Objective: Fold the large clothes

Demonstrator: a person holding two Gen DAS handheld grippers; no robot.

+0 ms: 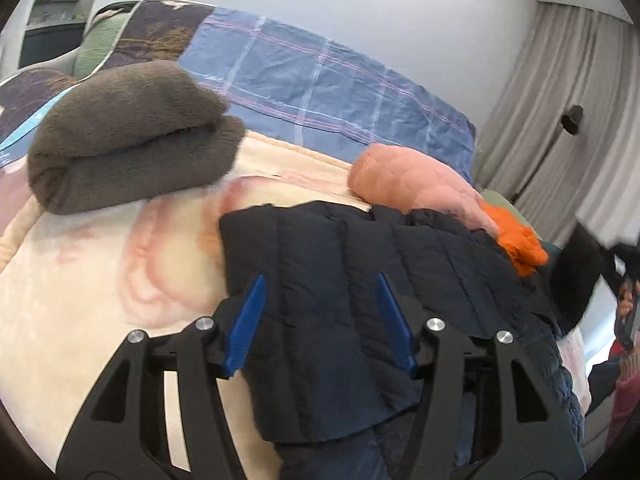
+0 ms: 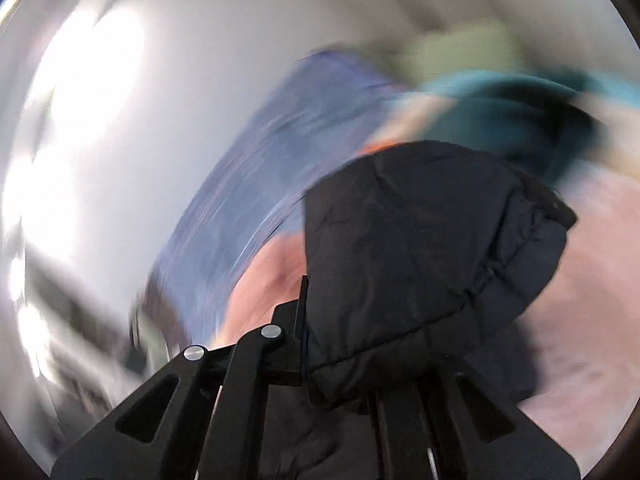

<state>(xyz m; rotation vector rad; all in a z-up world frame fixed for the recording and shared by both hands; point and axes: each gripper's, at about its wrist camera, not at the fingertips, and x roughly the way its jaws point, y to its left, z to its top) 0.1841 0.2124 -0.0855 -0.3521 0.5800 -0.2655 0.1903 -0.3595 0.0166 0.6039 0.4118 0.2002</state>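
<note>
Left wrist view: we look over a bed with a dark navy quilted jacket spread across the near part of a cream blanket with a faint pink pattern.
Left gripper: our two blue fingers stand wide apart above the jacket, with nothing between them; the jaws are released.
Jacket position: it lies on the blanket on the right half of this view, its near edge folded over and running under our left gripper.
Grey fleece: a folded brown-grey bundle sits on the blanket to the far left, well apart from the jacket.
Pink garment: a quilted salmon piece lies just beyond the jacket's far edge, touching it, with a bright orange bit beside it.
Blue checked sheet: it covers the far part of the bed, behind the blanket.
Curtain: grey drapes hang at the right.
Right wrist view: the background is badly blurred, and only the jacket and the gripper frame are sharp.
Right gripper: a bunched part of the jacket drapes over the fingers and hides them; it looks held up, but we cannot tell whether the jaws are clenched on it.
</note>
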